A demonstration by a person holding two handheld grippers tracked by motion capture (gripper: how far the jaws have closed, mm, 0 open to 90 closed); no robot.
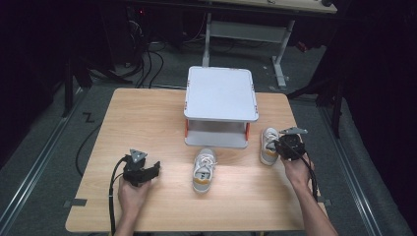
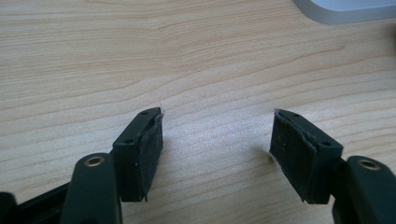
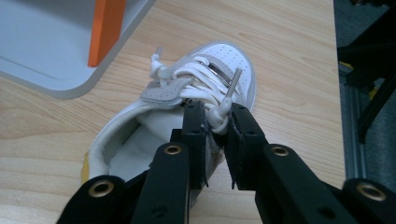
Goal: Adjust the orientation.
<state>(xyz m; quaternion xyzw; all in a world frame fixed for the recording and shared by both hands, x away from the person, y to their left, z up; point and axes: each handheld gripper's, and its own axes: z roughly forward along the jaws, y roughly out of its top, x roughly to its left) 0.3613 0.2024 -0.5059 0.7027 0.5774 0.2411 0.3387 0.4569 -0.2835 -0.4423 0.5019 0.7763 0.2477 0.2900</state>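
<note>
Two small white shoes sit on a wooden table [image 1: 147,108] with a grey two-level rack [image 1: 221,93] at its far middle. The right shoe [image 3: 187,98] stands just beside the rack's near right corner, next to an orange post [image 3: 106,30]; the left shoe [image 1: 204,169] lies in front of the rack, near its near edge, toe toward the person.

The right gripper [image 3: 219,119] has its fingers [image 3: 196,135] closed over the right shoe's side wall near the laces, with a knotted lace end [image 3: 223,109] pinched between the pads. No other part of the shoe is clearly clamped. The left gripper [image 2: 217,140] hovers over bare table, well left of the rack, its fingers [image 2: 144,149] spread apart with nothing between them.

Risks, as judged from this grip:
- If mostly lace is held, lifting would let the shoe dangle and swing, or the lace could slide out and drop it.
- A pull on the lace end could undo the knot instead of moving the shoe.
- The shoe sits close to the rack; a swing during lift could knock its heel against the post or the lower shelf [image 3: 37,56].
- The loose strap [image 3: 163,93] could snag on the shelf edge.
</note>
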